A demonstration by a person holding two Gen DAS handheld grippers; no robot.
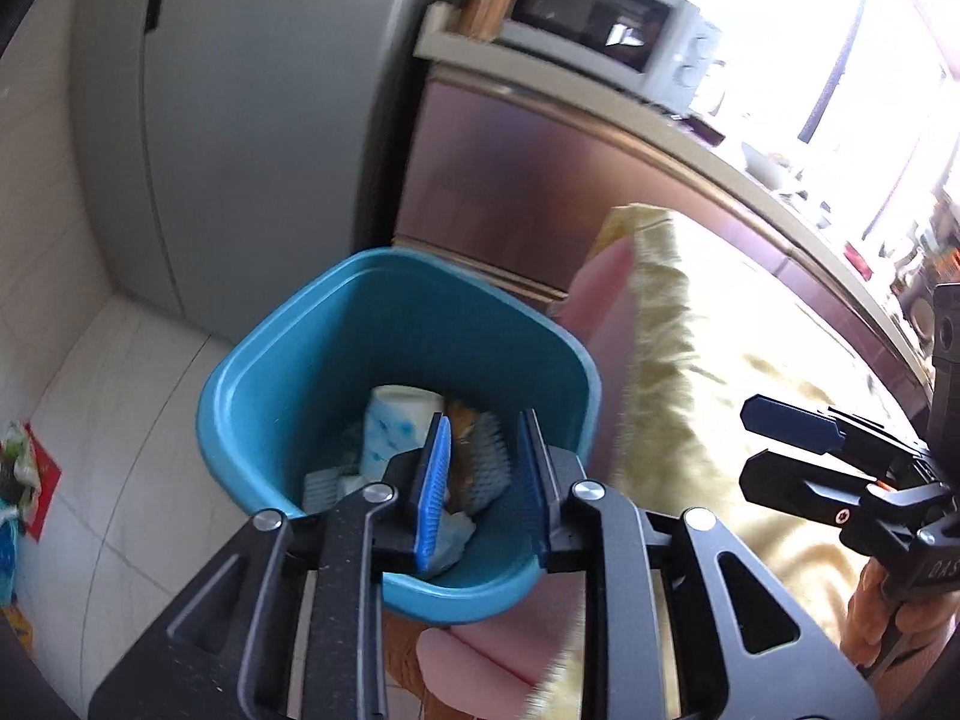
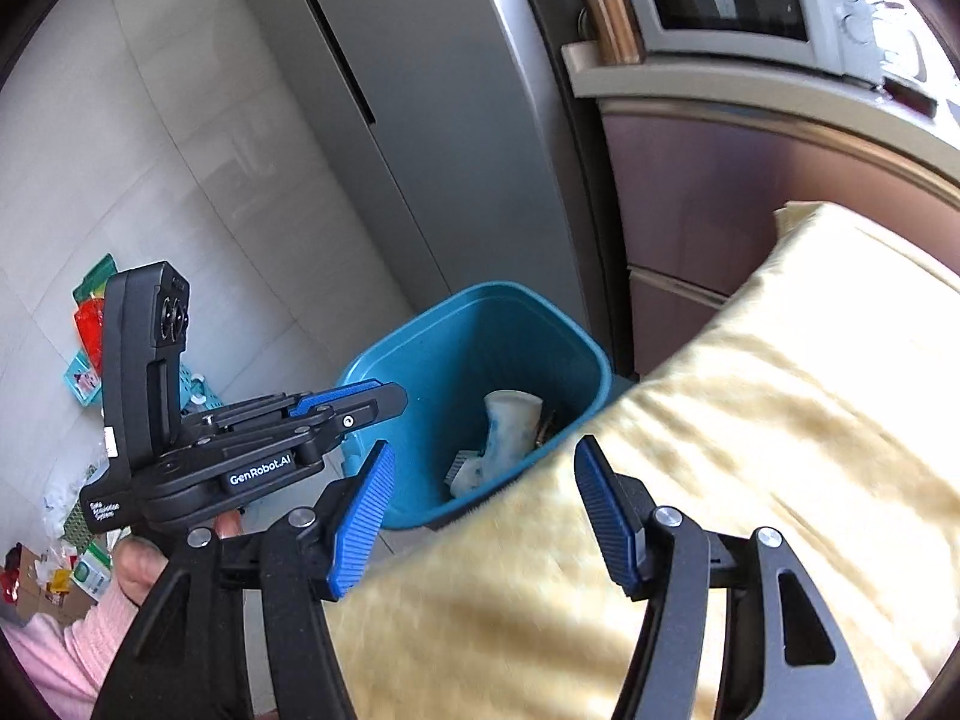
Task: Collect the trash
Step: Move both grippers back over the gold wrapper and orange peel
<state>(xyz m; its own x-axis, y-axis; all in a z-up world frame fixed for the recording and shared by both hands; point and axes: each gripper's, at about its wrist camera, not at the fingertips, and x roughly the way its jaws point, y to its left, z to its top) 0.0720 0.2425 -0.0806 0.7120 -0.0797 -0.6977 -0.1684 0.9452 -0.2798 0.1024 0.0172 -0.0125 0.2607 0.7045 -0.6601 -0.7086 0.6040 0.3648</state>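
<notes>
A teal waste bin (image 1: pixel 270 360) stands on the floor beside the table. Inside it lie a white and blue paper cup (image 1: pixel 399 420), a brown scrap and a pale blue ribbed piece (image 1: pixel 489 462). My left gripper (image 1: pixel 483 480) hangs over the bin's near rim. Its blue pads stand a little apart with nothing pressed between them, so it is open. From the right wrist view the bin (image 2: pixel 420 330), the cup (image 2: pixel 507 426) and the left gripper (image 2: pixel 375 399) by the bin's left rim all show. My right gripper (image 2: pixel 483 516) is open and empty over the yellow cloth (image 2: pixel 750 450).
A grey fridge (image 1: pixel 240 120) stands behind the bin. A brown cabinet (image 2: pixel 720 210) carries a microwave (image 2: pixel 732 0). Coloured packets litter the floor (image 2: pixel 90 324) at the left, with more wrappers (image 2: pixel 60 570) below a hand in a pink sleeve (image 2: pixel 54 654).
</notes>
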